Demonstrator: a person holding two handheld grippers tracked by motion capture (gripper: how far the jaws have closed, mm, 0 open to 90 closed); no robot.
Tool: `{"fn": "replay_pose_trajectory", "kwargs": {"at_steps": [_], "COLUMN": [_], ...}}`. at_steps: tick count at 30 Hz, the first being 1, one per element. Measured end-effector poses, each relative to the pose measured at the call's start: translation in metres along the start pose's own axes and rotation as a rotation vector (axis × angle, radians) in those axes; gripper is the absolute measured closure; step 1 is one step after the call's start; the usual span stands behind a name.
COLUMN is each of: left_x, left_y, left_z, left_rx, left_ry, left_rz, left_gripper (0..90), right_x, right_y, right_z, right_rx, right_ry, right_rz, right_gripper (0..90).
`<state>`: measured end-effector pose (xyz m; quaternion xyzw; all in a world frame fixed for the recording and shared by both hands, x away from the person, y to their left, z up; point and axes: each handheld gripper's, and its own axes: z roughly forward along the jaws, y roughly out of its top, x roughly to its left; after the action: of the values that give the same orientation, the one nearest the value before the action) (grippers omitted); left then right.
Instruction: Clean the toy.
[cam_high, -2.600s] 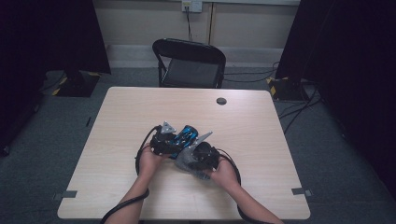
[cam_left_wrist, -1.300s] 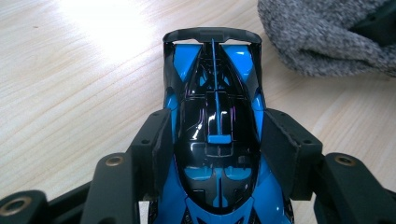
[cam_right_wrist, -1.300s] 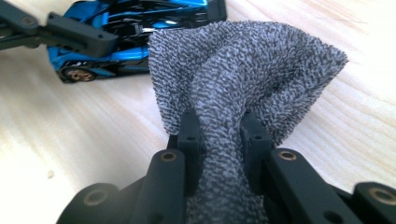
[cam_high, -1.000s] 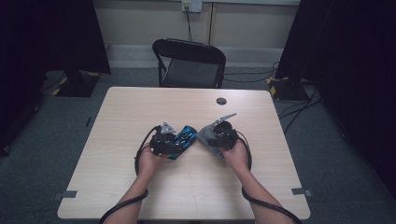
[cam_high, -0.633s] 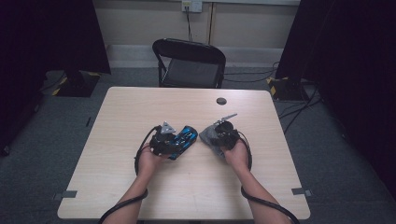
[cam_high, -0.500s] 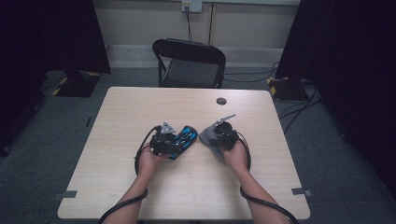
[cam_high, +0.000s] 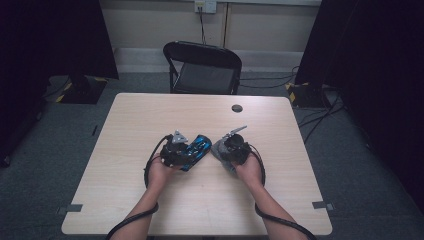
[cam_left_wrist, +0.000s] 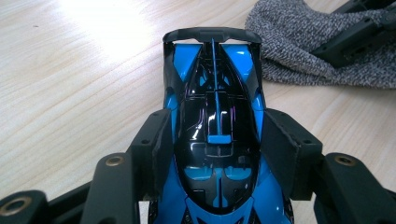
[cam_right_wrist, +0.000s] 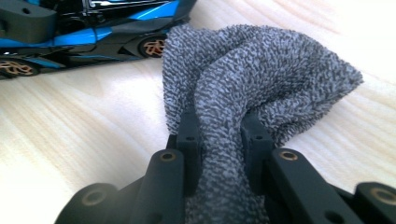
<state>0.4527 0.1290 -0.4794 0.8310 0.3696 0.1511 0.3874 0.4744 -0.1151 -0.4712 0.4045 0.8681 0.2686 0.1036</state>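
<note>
We worked at a light wooden table (cam_high: 150, 120) standing on grey carpet, with a black folding chair (cam_high: 202, 67) just beyond its far edge and dark curtains at both sides of the room. A small dark round object (cam_high: 237, 108) lay near the far edge, right of centre.

The blue and black toy car (cam_high: 196, 149) sat near the middle of the surface, slightly left of centre and well apart from every edge. Its long axis ran diagonally, from the near-left toward the far-right corner. In the left gripper view the spoiler end pointed away from the left gripper (cam_left_wrist: 219, 144), toward the cloth.

The left gripper's jaws were clamped on the car's flanks, one pad against each side. The right gripper (cam_right_wrist: 219, 140) had its jaws drawn close together, pinching a fold of the grey knitted cloth (cam_right_wrist: 261, 74). The cloth rested on the surface just beside the car.
</note>
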Motion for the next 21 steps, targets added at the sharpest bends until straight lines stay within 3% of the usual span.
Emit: {"fn": "replay_pose_trajectory", "kwargs": {"at_steps": [21], "left_x": [0.0], "left_y": [-0.001], "left_z": [-0.001], "left_rx": [0.002], "left_ry": [-0.003], "left_rz": [-0.002], "left_gripper": [44.3], "right_x": [0.022], "right_y": [-0.002], "right_z": [0.0], "right_rx": [0.001], "right_ry": [0.05], "right_rz": [-0.033], "right_gripper": [74.2]}}
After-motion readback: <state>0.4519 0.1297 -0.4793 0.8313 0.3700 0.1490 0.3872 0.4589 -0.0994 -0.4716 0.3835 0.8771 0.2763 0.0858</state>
